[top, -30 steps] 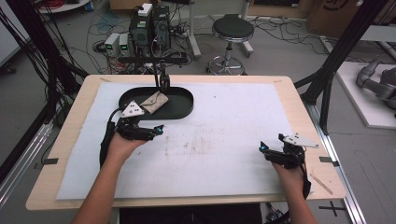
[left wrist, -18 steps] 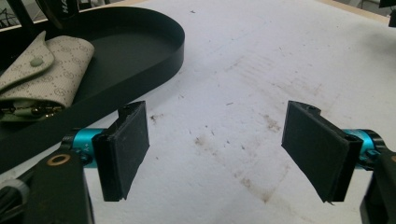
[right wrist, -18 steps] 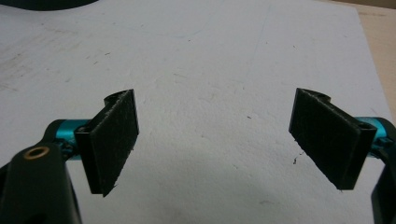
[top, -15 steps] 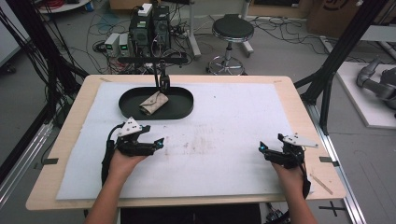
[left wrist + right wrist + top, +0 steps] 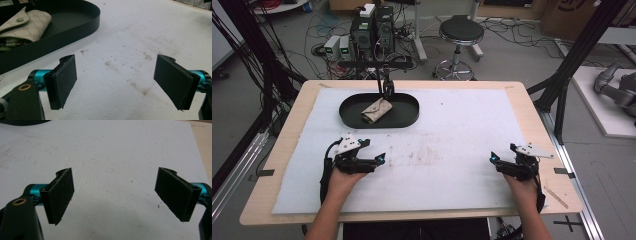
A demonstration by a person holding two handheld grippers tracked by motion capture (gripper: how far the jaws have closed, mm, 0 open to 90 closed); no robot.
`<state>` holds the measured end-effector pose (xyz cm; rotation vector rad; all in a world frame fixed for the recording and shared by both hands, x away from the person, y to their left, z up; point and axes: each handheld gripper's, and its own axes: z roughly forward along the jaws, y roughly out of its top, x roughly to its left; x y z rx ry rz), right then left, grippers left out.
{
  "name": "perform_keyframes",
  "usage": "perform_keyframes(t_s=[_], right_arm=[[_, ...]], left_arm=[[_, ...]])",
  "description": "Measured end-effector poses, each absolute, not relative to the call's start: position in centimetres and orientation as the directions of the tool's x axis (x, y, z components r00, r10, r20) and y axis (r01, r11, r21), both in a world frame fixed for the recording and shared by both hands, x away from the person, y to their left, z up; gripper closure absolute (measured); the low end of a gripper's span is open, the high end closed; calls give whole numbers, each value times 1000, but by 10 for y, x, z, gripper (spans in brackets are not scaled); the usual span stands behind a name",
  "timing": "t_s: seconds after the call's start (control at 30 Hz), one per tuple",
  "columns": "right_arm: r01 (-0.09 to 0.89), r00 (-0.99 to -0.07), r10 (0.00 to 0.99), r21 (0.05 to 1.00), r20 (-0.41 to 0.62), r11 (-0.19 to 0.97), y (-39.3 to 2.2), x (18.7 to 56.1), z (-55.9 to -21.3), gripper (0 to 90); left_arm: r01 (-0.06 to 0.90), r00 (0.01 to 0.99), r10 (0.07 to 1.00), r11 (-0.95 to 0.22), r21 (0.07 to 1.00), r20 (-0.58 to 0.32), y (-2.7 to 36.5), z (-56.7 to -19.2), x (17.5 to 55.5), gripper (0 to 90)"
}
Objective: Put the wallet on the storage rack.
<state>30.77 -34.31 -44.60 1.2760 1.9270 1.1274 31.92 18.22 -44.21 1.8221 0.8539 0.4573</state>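
A beige patterned pouch [image 5: 377, 110] [image 5: 25, 22] with a snap flap lies in the black oval tray [image 5: 406, 108] [image 5: 62, 35] at the back left of the white mat. My left gripper [image 5: 381, 159] [image 5: 116, 82] rests low over the mat, in front of the tray and apart from it. Its jaws have just been opening and stand wide with nothing between them. My right gripper [image 5: 493, 159] [image 5: 115, 197] sits near the mat's right front. It is open, with bare mat between its pads.
The white mat [image 5: 452, 130] has faint stains in its middle. A small black stand [image 5: 387, 86] rises at the tray's back rim. The wooden table edge [image 5: 537, 110] runs along the right, with a black frame post [image 5: 562, 85] beside it.
My left gripper has drawn back from the tray toward the person and come down near the mat. The right gripper has stayed where it was.
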Motion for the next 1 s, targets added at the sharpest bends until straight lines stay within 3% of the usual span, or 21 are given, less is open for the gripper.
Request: perform_keyframes(t_s=[1.0], right_arm=[[446,-396,918,870,-20,211,-337,310,-445,162]], left_arm=[[346,675,735,-237,908,-65,185,-447,318,185]])
